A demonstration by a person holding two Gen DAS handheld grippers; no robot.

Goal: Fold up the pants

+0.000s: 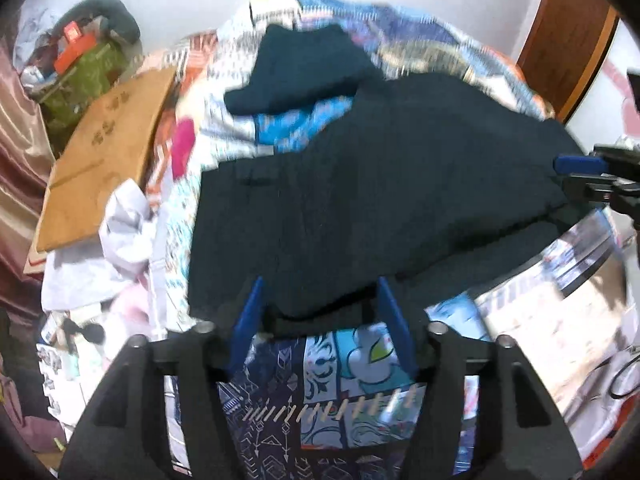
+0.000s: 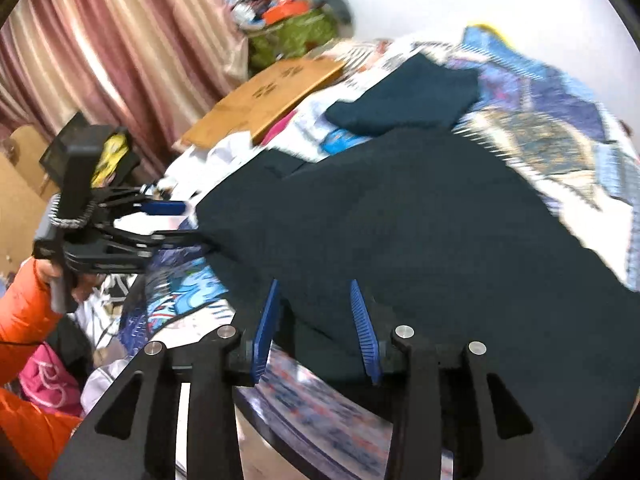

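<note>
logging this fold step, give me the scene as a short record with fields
surface: bed with a patterned quilt
main item: dark pants spread across the quilt, near edge by both grippers
second dark piece: folded cloth lying beyond the pants
left gripper: jaws apart, at the pants' near edge, pads not pressing on it
right gripper: jaws apart over the pants' edge, no grip seen
beside bed: cardboard sheet, pink curtain
person: orange sleeve
image quality: blurred

Two dark garments [image 1: 380, 200], [image 1: 304, 68], probably; one board [image 1: 104, 156].
</note>
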